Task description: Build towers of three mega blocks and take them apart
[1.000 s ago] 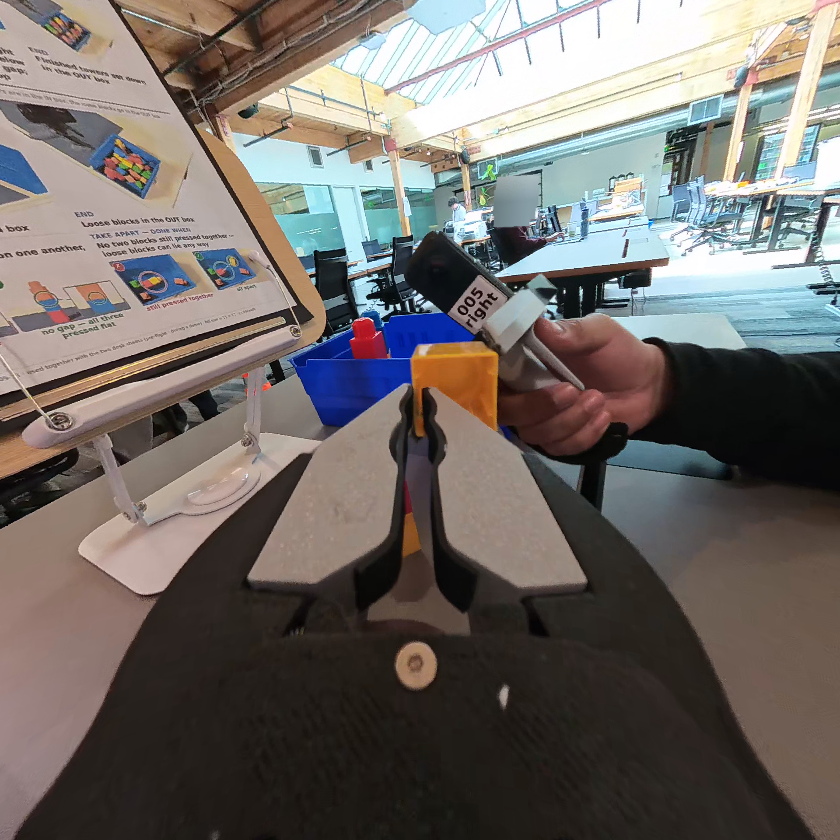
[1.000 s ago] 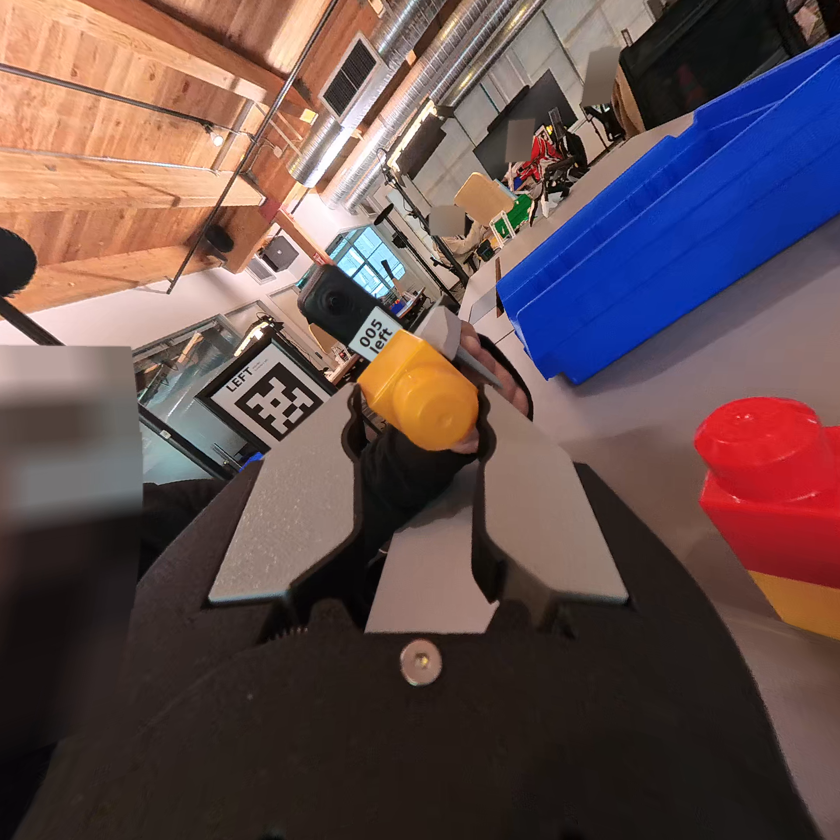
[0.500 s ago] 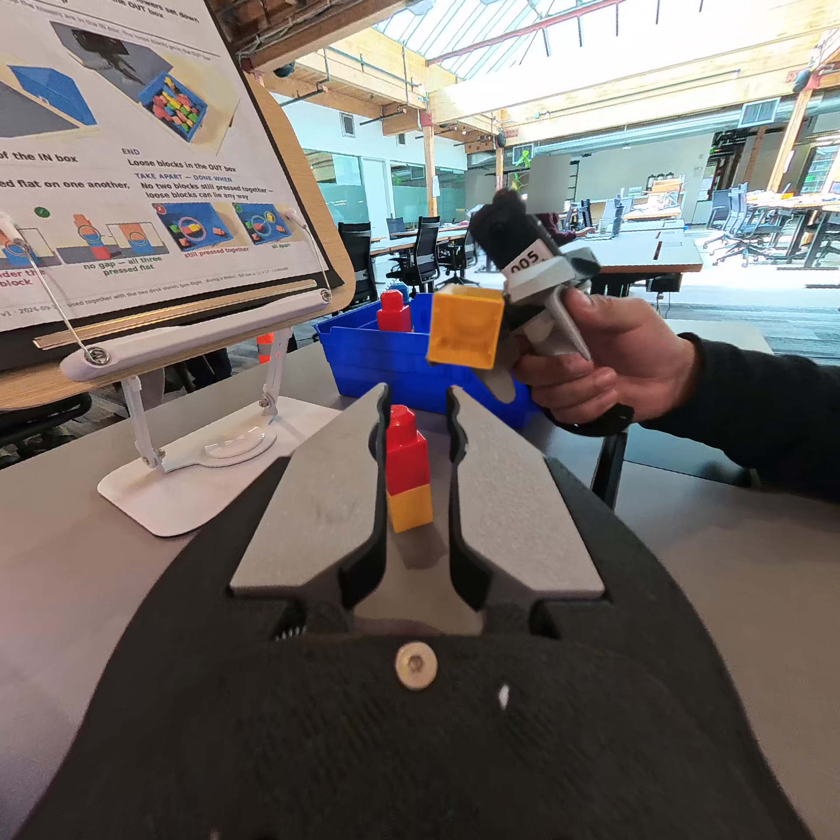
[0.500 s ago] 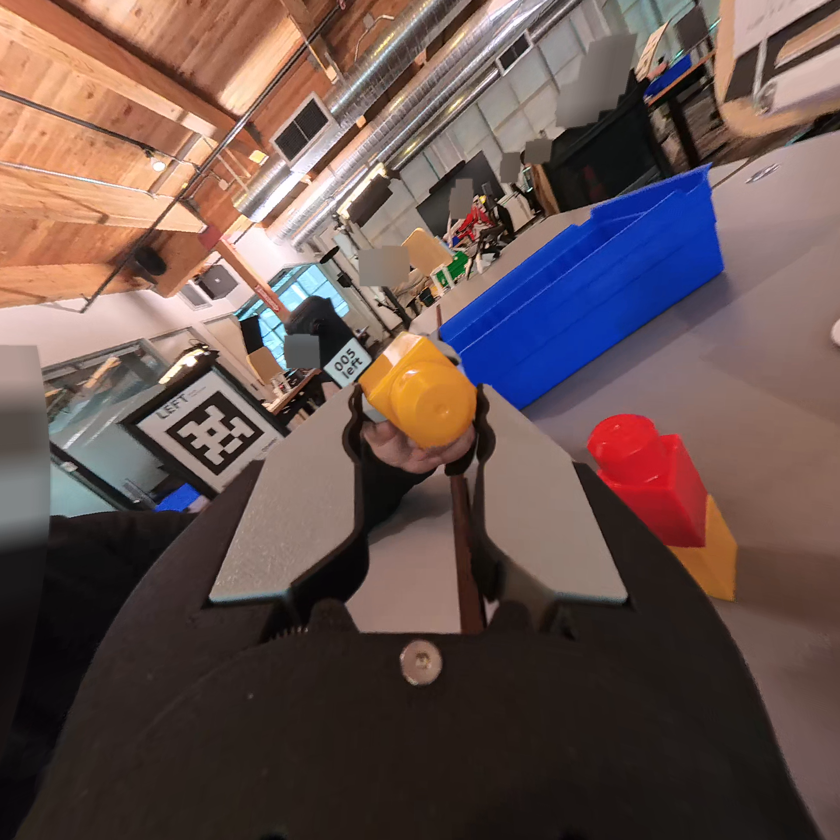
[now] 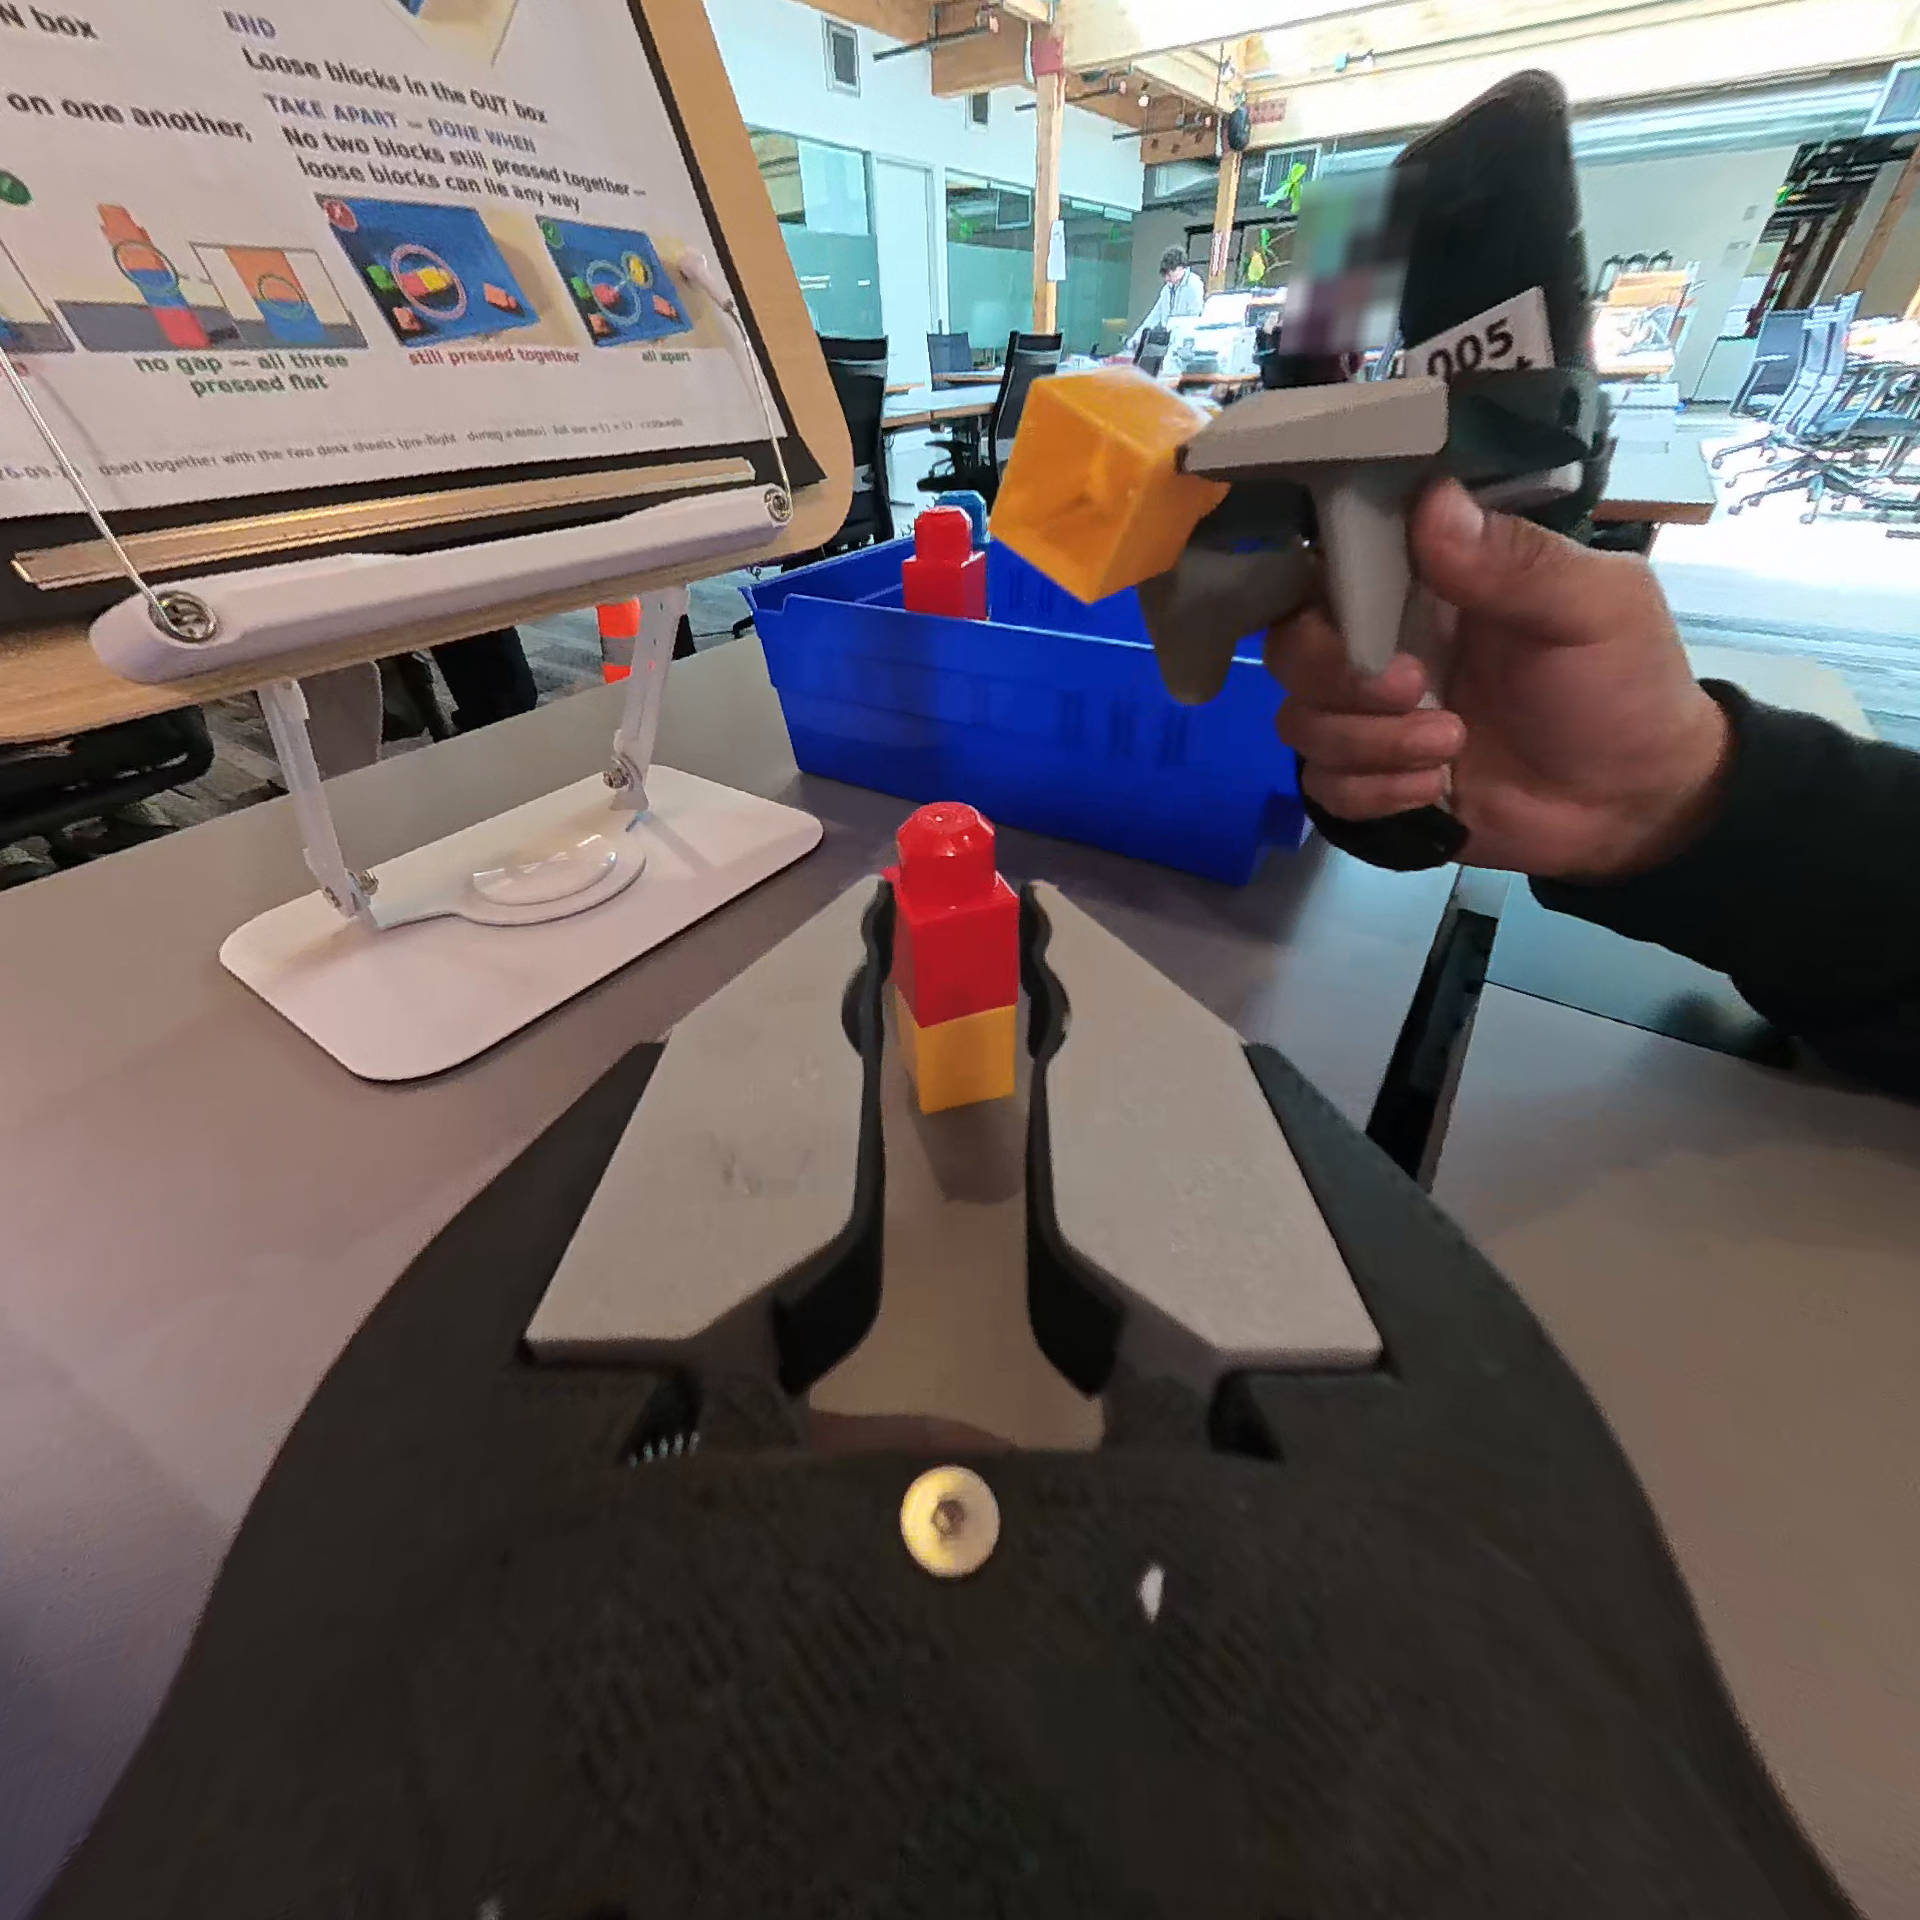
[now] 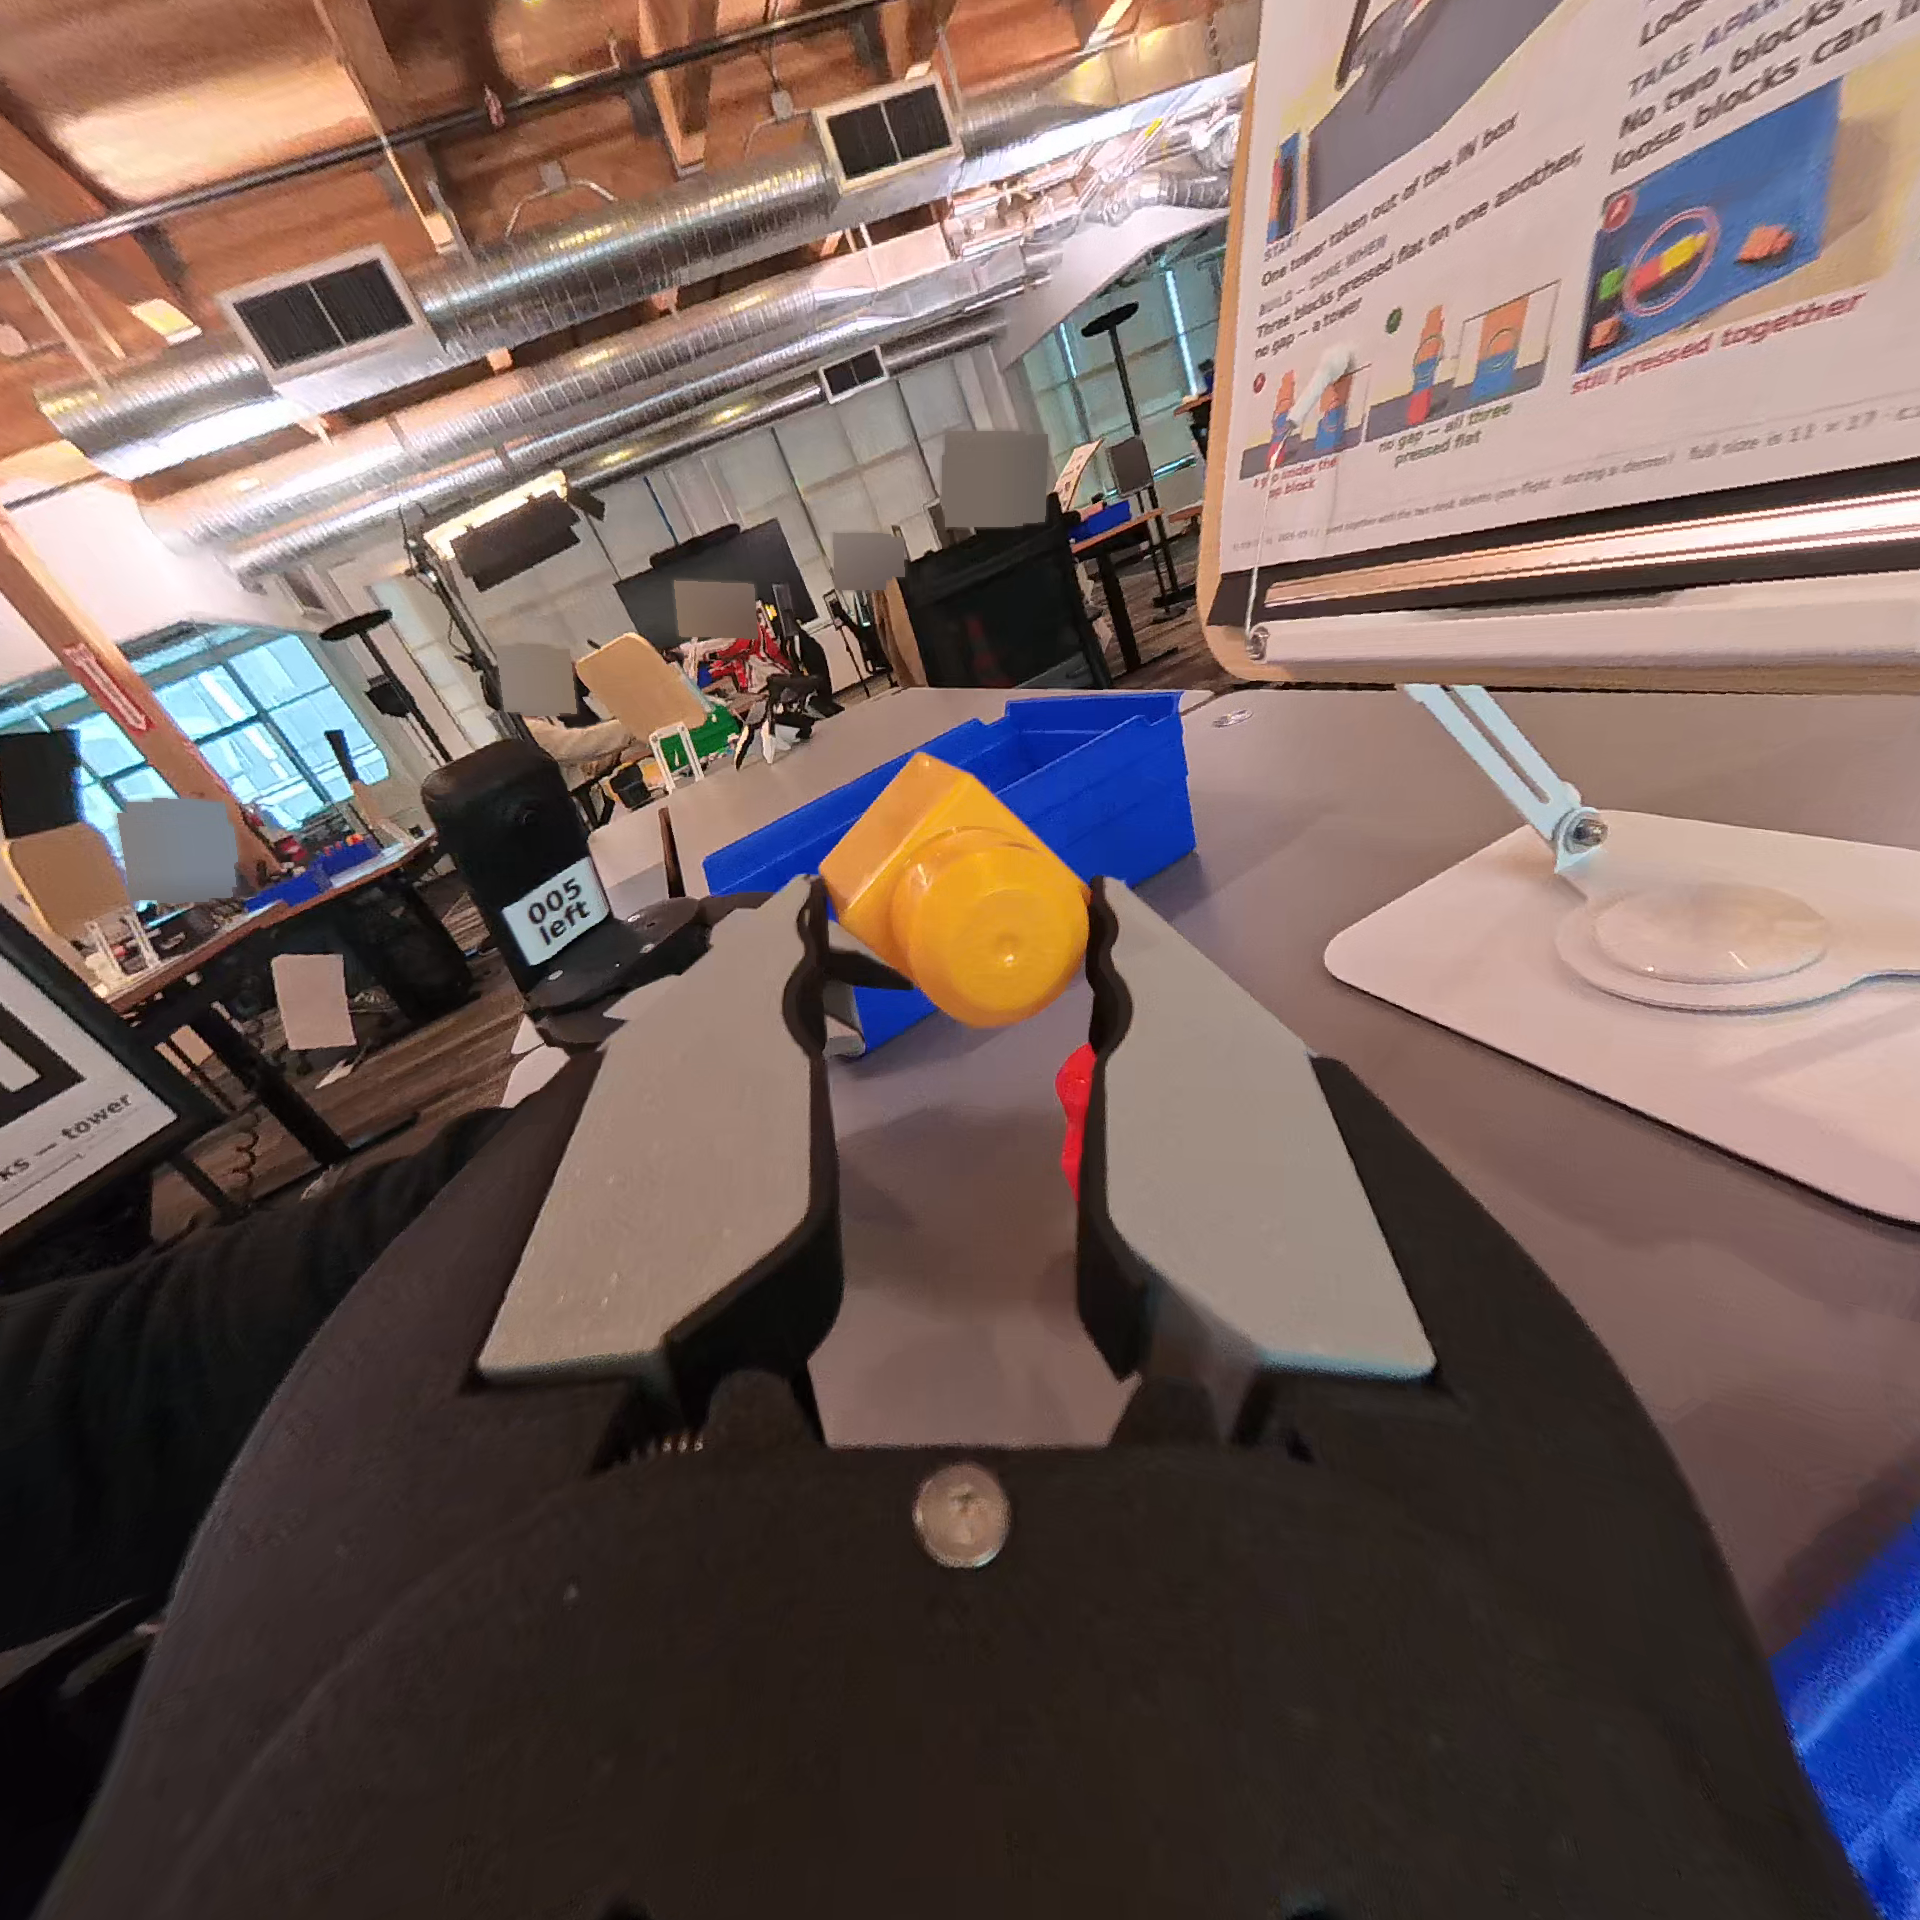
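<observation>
Here your right hand-held gripper (image 6: 951,940) is clamped on the sides of an orange mega block (image 6: 951,902), carried in the air with its hollow underside tilted down toward the red block (image 5: 948,930), likely so it can seat on that stud as the third piece. Your left hand-held gripper (image 5: 948,961) has its jaws apart, framing the red-on-yellow stack (image 5: 951,992) that stands upright on the grey counter (image 5: 166,1143) before the blue bin (image 5: 1023,717), seemingly ready to steady it.
</observation>
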Demonstrator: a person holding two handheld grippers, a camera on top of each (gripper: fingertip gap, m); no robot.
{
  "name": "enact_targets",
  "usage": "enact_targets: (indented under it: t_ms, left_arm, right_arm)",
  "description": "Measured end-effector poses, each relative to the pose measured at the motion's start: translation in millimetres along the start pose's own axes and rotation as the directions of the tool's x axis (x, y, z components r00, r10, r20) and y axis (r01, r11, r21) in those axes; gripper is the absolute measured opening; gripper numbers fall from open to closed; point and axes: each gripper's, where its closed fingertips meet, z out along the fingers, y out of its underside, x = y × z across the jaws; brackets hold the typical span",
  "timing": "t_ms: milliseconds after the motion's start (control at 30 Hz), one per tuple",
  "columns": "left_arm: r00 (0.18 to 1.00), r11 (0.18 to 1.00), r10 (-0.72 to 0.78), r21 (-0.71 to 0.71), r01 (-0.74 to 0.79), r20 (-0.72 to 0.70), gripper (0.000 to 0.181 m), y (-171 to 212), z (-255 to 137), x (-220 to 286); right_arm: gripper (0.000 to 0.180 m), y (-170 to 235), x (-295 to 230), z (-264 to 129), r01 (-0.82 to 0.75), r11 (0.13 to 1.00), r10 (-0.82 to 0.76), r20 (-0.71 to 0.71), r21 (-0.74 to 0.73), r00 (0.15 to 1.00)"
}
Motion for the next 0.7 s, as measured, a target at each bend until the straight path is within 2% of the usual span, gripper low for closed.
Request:
enact_targets:
  t_ms: [167,300,433,567,700]
  left_arm:
    - [1.000,0.998,0.010,-0.056,-0.009,0.023,0.021,11.1,4.4,-2.4]
    - [0.999,0.993,-0.020,-0.117,0.024,0.034,0.028,22.9,8.0,-5.8]
    - [0.997,0.978,-0.064,-0.196,0.072,0.049,0.048,39.0,12.5,-9.7]
    - [0.997,0.946,-0.041,-0.319,0.061,0.070,0.069,60.8,18.7,-11.9]
    - [0.999,0.926,0.038,-0.377,-0.030,0.015,0.072,66.3,28.1,-4.9]
  right_arm:
    - [0.047,1.8,3.7,-1.3,0.009,1.000,-0.010,-0.026,-0.017,1.000]
    - [0.047,4.0,5.9,-1.3,0.043,0.998,-0.045,-0.054,-0.045,0.998]
    - [0.047,6.7,7.6,-0.9,0.097,0.992,-0.105,-0.089,-0.086,0.990]
    - [0.047,6.9,6.4,0.3,0.122,0.987,-0.132,-0.099,-0.102,0.986]
    - [0.047,9.0,7.6,1.5,0.124,0.986,-0.136,-0.105,-0.113,0.985]
